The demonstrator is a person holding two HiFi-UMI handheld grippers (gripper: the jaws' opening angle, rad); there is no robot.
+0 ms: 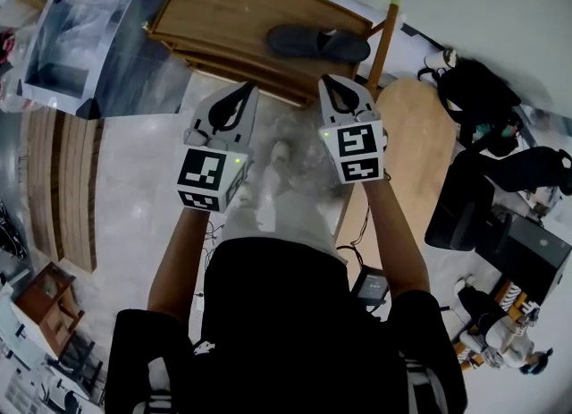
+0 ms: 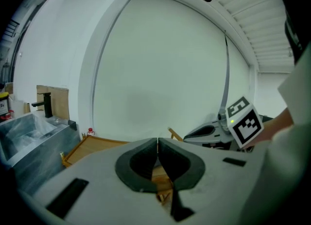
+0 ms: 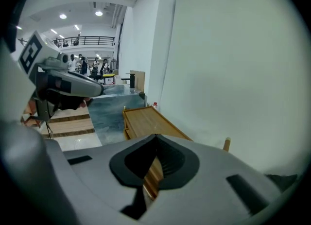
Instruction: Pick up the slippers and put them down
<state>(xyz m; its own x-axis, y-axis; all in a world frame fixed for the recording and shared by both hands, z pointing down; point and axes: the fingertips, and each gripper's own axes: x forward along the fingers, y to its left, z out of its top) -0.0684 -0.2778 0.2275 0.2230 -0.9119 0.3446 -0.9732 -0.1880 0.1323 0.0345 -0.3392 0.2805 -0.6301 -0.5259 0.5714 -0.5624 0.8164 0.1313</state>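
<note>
Pair of dark grey slippers (image 1: 317, 43) atop slatted bamboo rack (image 1: 223, 10), untouched.
left gripper (image 1: 239, 97) and right gripper (image 1: 336, 88): jaws together, empty. Slippers lie just beyond the right one's tips.

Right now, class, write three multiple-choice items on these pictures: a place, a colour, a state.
1. Where do the dark grey soft slippers lie? A on the floor; B on the light wooden rack; C in a gripper.
2. What colour is the person's top? A red; B white; C black.
3. How do the jaws of the left gripper stand? A shut, empty; B wide open; C clamping a slipper.
Answers: 1 B, they rest on its top board; 2 C, the head view shows black; 3 A, its pads meet with nothing between.
</note>
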